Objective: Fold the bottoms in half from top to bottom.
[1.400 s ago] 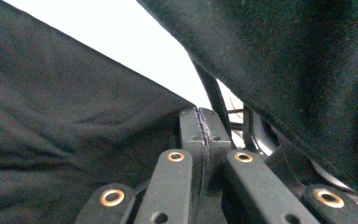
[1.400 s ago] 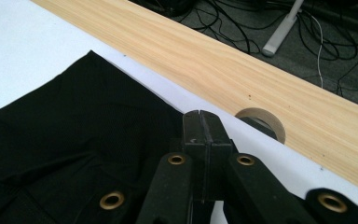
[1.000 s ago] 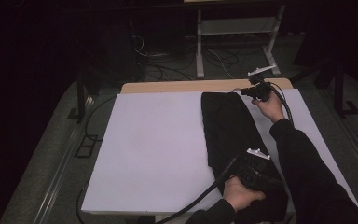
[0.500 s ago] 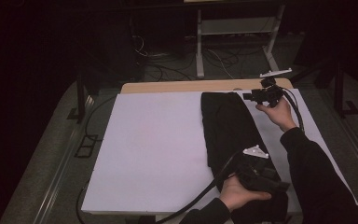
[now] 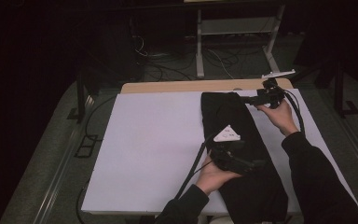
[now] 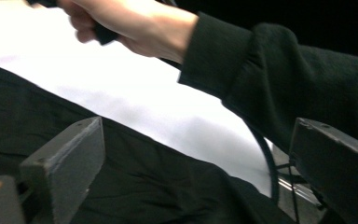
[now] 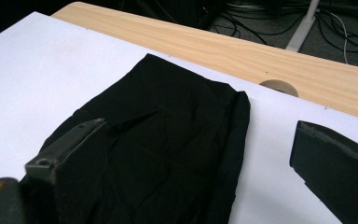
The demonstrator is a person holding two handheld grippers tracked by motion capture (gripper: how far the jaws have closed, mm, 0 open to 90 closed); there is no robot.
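A: Black garment [image 5: 242,154], high view: it is seen folded into a long strip on the white sheet [image 5: 154,149], running from 12 toward 5 o'clock. Where are the grippers?

B: The left gripper [image 5: 256,164] is held over the strip's middle; the right gripper [image 5: 248,99] at its far end, 1 o'clock.

A: Left gripper view?

B: Jaws have just been opening, now wide apart, cloth below, nothing clamped.

A: Right gripper view?

B: Same: jaws just spread, the garment's far edge [image 7: 177,140] lying free near the wooden table edge [image 7: 242,56].
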